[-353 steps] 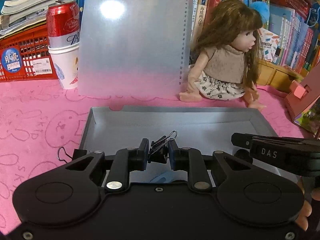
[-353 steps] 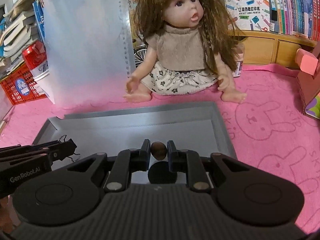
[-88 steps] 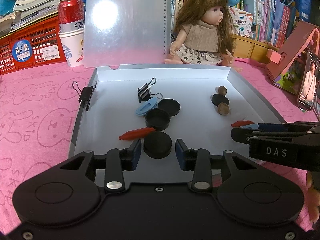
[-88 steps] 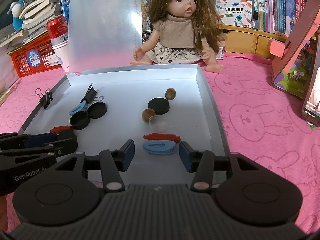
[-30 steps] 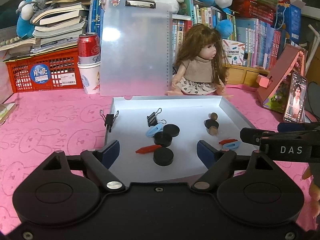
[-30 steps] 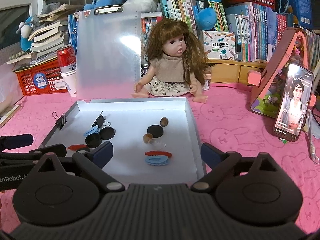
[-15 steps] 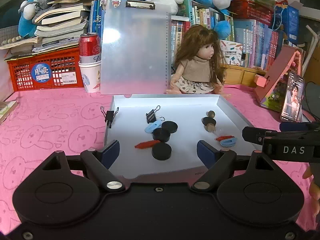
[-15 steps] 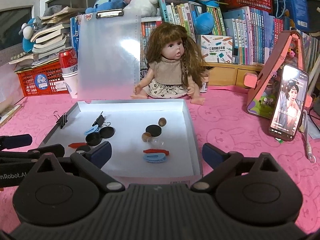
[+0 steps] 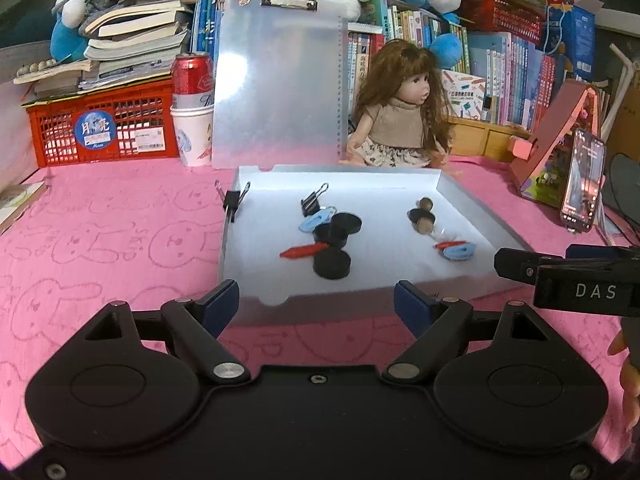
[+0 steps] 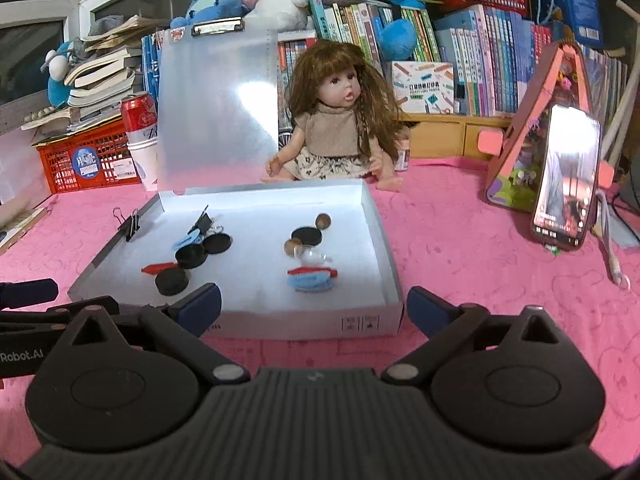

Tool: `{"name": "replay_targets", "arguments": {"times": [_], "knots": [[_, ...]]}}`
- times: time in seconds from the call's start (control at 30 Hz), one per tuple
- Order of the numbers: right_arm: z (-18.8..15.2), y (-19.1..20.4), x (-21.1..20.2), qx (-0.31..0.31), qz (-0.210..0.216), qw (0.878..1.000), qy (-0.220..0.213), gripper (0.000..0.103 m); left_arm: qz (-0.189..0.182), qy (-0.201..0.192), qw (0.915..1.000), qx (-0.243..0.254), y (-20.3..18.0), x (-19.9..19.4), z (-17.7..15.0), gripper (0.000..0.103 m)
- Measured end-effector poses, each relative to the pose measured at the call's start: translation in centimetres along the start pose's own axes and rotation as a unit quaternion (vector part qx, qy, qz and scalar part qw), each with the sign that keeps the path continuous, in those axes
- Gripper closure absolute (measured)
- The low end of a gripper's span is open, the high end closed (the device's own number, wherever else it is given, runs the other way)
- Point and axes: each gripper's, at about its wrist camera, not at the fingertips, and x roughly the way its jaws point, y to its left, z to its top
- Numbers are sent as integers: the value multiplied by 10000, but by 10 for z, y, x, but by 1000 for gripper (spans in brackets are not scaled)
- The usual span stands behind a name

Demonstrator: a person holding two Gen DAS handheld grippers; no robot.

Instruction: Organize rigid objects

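Two claws hover empty over the pink table (image 9: 100, 220), just short of the white tray (image 10: 304, 324): the left claw (image 9: 316, 300) and the right claw (image 10: 312, 304) each have their blue-padded fingers spread wide, gripping nothing. Ahead of them, inside the tray, lie black discs (image 9: 332, 264), a red piece (image 9: 304, 250), blue clips (image 10: 310, 280), brown nuts (image 10: 322, 221) and a binder clip (image 9: 312, 202). Another binder clip (image 10: 130, 222) bites the tray's left wall. Beyond the tray sits a doll (image 10: 336, 132).
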Motion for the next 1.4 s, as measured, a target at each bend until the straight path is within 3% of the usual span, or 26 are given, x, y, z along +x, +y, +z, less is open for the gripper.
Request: {"name": "replay_targets", "arguments": {"times": [0.6,1.4], "knots": [[-30,6,11,-27,-3,9995,309,0,241,187,9995,60,0,11,-25,19],[-41,11,25,-220,-165,9983,512,0,426,329,9985,105,1,27,-35,18]]}}
